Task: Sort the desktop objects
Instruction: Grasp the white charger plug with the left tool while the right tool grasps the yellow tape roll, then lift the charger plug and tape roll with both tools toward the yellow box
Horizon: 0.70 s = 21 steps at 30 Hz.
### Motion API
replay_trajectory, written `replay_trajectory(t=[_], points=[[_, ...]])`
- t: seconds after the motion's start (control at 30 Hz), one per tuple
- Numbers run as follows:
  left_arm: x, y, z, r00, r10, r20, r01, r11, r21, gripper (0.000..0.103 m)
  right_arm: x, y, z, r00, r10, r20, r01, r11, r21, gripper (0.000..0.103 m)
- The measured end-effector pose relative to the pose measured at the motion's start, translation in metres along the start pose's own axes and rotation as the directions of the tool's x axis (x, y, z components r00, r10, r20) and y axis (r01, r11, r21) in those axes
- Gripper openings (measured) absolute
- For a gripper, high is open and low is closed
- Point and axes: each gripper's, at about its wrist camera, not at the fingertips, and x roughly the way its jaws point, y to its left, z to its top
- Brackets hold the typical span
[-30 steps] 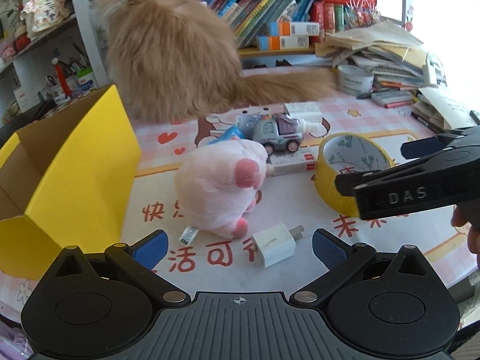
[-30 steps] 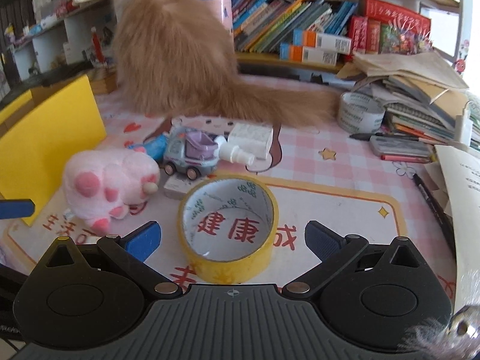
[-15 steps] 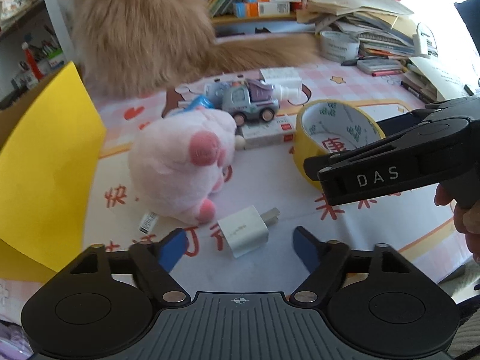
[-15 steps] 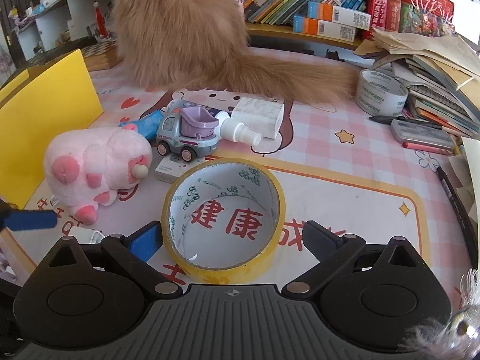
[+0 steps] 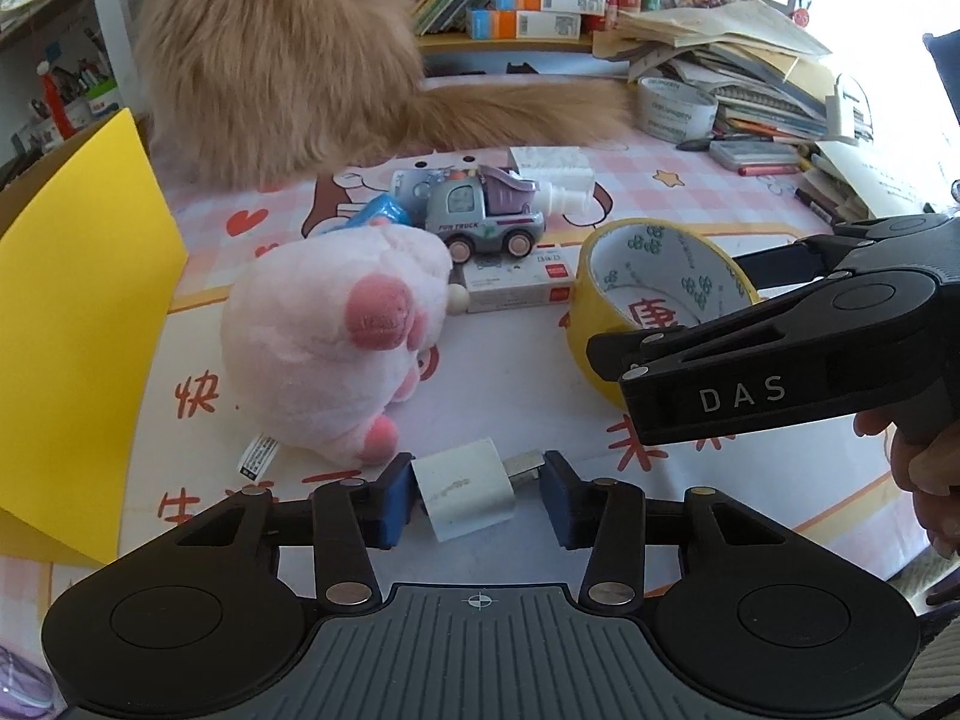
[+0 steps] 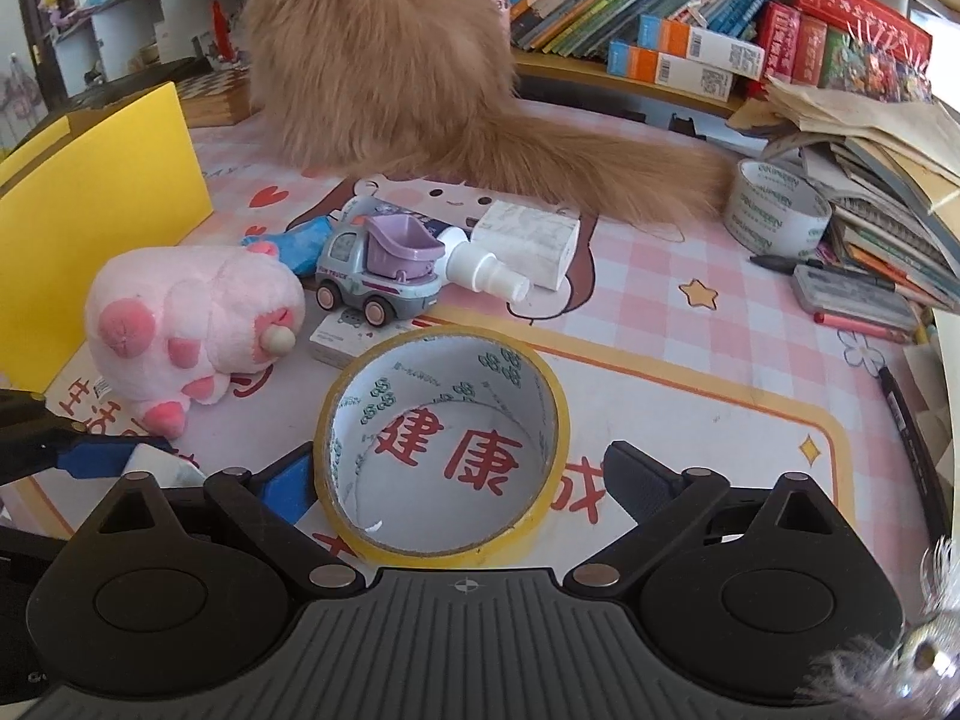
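Note:
A white charger plug (image 5: 465,489) lies on the pink mat between the blue pads of my left gripper (image 5: 477,498). Its jaws are closing: the left pad rests against the plug's body and the right pad meets the prong tips. The yellow tape roll (image 6: 441,444) lies flat between the fingers of my right gripper (image 6: 462,480). Those jaws are closing slowly and stand wide; the left pad is near the roll's edge, and a gap shows on the right side. A pink plush toy (image 5: 336,348) lies just beyond the plug.
A yellow cardboard box (image 5: 78,330) stands at the left. Behind the plush lie a toy truck (image 5: 480,222), a small white box (image 5: 516,291), a spray bottle (image 5: 564,198) and a tissue pack (image 5: 549,162). An orange cat (image 5: 270,60) sits at the back. A grey tape roll (image 5: 675,108), books and pens crowd the right.
The left jaws have closed from wide apart to both sides of the charger plug. Both grippers have come forward and slightly lower. The right jaws have narrowed a little around the tape roll.

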Motion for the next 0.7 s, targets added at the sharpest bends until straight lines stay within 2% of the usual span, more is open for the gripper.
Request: replay_trajectory(t=[0.33, 0.47, 0.7], points=[[-0.009, 0.008, -0.006, 0.999, 0.03, 0.02, -0.028, 0.997, -0.069, 0.043, 0.006, 0.0, -0.001, 1.0, 0.017, -0.023, -0.017, 1.0, 0.0, 0.091], [-0.013, 0.009, -0.01, 0.999, 0.04, 0.026, -0.038, 0.996, -0.082, 0.043, 0.009, 0.001, -0.002, 0.999, 0.031, -0.04, -0.031, 1.0, -0.002, 0.082], [-0.022, 0.011, -0.014, 0.996, 0.062, 0.062, -0.056, 0.994, -0.088, 0.043, 0.008, 0.003, -0.003, 0.999, 0.021, -0.035, -0.021, 1.0, -0.009, 0.081]])
